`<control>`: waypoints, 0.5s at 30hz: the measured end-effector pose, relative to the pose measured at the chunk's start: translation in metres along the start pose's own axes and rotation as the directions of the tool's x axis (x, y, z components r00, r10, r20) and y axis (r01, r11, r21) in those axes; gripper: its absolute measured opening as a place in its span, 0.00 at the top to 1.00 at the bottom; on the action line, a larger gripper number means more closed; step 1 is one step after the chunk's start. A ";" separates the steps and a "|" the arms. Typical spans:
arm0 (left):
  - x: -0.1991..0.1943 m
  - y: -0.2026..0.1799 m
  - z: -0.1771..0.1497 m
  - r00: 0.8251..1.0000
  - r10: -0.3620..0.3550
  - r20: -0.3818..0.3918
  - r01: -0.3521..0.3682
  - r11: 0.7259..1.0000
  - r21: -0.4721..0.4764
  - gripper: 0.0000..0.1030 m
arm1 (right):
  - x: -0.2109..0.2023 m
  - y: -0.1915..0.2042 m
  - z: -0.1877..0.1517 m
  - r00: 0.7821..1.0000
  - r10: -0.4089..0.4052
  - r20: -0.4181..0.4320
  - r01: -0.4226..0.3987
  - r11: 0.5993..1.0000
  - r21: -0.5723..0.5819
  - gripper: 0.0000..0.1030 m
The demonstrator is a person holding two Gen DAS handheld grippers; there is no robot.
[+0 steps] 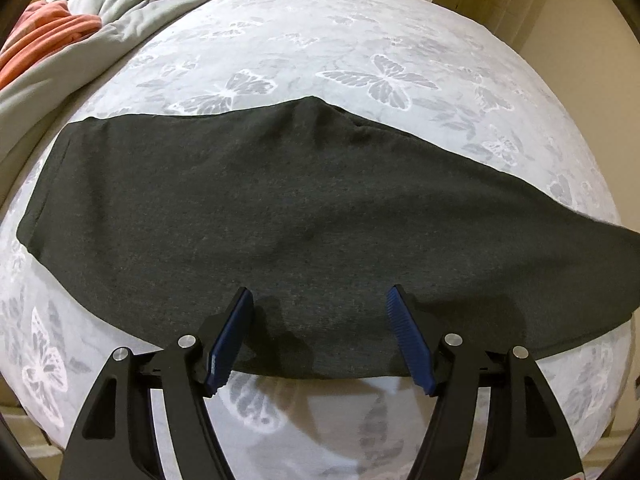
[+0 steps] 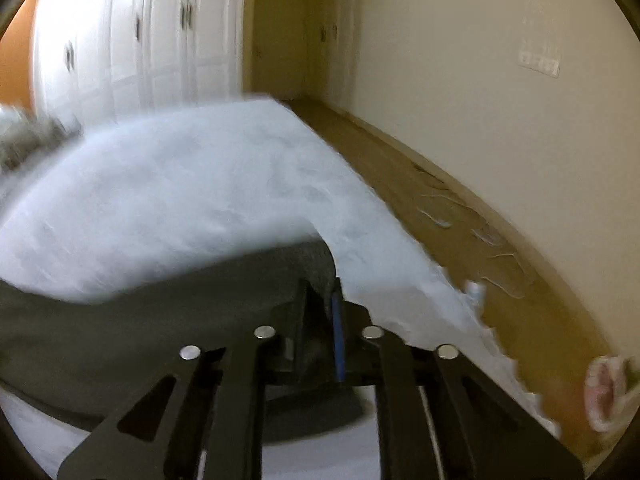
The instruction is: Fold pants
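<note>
Dark charcoal knit pants (image 1: pixel 304 208) lie flat across the bed w/ pale butterfly-print sheet (image 1: pixel 360 52), already doubled lengthwise by the look of it.

L to R: crumpled grey duvet (image 1: pixel 132 12) & orange striped cloth (image 1: pixel 44 36) sit well clear at far left. Left tool (image 1: pixel 320 304) hangs over the pants' near edge, blue pads spread wide, nothing in them. Right tool (image 2: pixel 326 316) is nearly closed, dark fabric bunched betw. its pads; view blurred, but reads as a pinch on the pants' end (image 2: pixel 304 260). Cloth looks soft, light, floppy, not slippery; best taken at hem or waistband corners, both layers together, else it'll sag & skew.
</note>
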State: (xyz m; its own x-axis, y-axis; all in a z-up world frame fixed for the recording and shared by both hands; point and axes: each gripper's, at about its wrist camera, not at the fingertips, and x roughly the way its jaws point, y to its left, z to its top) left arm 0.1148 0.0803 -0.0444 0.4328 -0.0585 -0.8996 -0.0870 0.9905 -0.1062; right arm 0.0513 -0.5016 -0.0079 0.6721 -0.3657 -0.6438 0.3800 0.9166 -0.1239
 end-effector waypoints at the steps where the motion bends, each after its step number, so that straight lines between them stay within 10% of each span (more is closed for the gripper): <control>1: 0.000 0.001 0.001 1.000 0.001 -0.003 -0.001 1.000 -0.001 0.35 | 0.024 -0.006 -0.011 0.994 -0.022 -0.108 0.025 0.999 0.021 0.87; 3: -0.001 0.004 0.002 1.000 -0.006 -0.004 0.006 1.000 -0.011 0.35 | 0.054 -0.015 -0.030 0.962 -0.072 -0.263 0.080 0.996 0.023 0.87; 6: -0.005 0.006 0.002 1.000 -0.013 0.006 0.013 1.000 -0.019 0.35 | 0.040 -0.026 -0.028 0.969 -0.078 -0.235 0.094 0.994 0.056 0.81; 8: -0.005 0.005 0.004 1.000 -0.014 0.009 0.014 1.000 -0.026 0.35 | 0.027 -0.036 -0.027 0.973 -0.026 -0.229 0.061 0.987 0.146 0.39; 9: -0.004 0.005 0.004 1.000 -0.017 0.005 0.017 0.999 -0.031 0.35 | 0.022 -0.039 -0.029 0.973 -0.013 -0.229 0.054 0.983 0.174 0.34; 15: 0.005 -0.005 0.001 1.000 -0.019 -0.025 0.019 0.999 -0.033 0.35 | 0.038 -0.026 -0.049 0.933 0.141 -0.332 -0.049 0.962 0.269 0.33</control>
State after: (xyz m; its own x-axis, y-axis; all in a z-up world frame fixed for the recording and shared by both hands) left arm 0.1184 0.0756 -0.0483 0.4122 -0.0807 -0.9075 -0.1082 0.9847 -0.1367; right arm 0.0359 -0.5316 -0.0656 0.4694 -0.1585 -0.8686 0.5036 0.8562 0.1159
